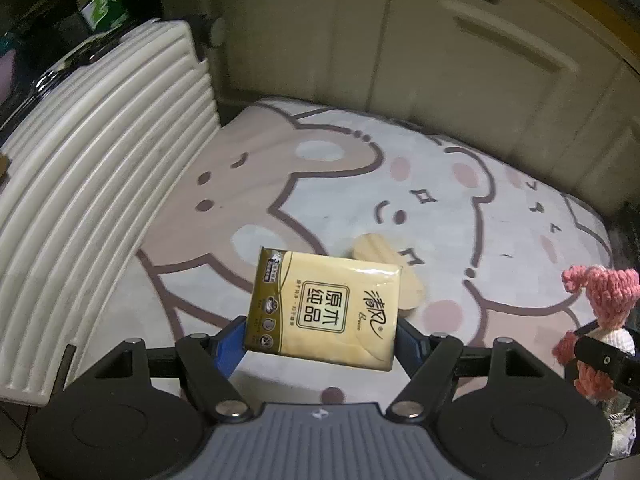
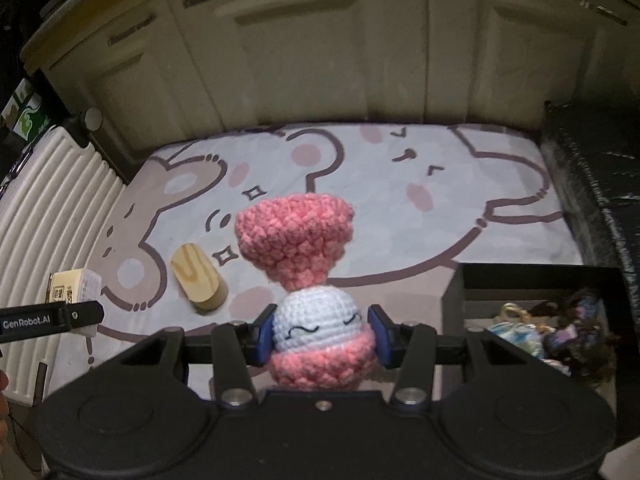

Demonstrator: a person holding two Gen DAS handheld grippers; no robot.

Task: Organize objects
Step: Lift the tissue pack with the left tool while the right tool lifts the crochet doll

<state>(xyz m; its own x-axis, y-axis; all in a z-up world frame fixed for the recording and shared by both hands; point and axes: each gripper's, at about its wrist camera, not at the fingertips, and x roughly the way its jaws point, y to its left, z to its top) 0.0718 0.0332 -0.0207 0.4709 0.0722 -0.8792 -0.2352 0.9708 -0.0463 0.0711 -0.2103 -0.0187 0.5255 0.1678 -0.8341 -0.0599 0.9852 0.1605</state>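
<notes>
My left gripper (image 1: 320, 340) is shut on a gold tissue pack (image 1: 326, 308), held flat above the bear-print mat (image 1: 360, 184). Blue pads press on the pack's two sides. A wooden oval block (image 1: 404, 276) lies on the mat just behind the pack, partly hidden by it. My right gripper (image 2: 322, 334) is shut on a pink-and-white crochet doll (image 2: 304, 276), gripped at its white head, with the pink body sticking out ahead. In the right wrist view the wooden block (image 2: 198, 280) lies on the mat (image 2: 400, 216) at left, and the tissue pack (image 2: 74, 286) shows at the far left edge.
A white ribbed suitcase (image 1: 92, 200) stands along the mat's left side. Cream cabinet doors (image 2: 320, 52) rise behind the mat. A black open box (image 2: 536, 320) holding several small trinkets sits at the near right, beside a dark padded seat (image 2: 592, 184).
</notes>
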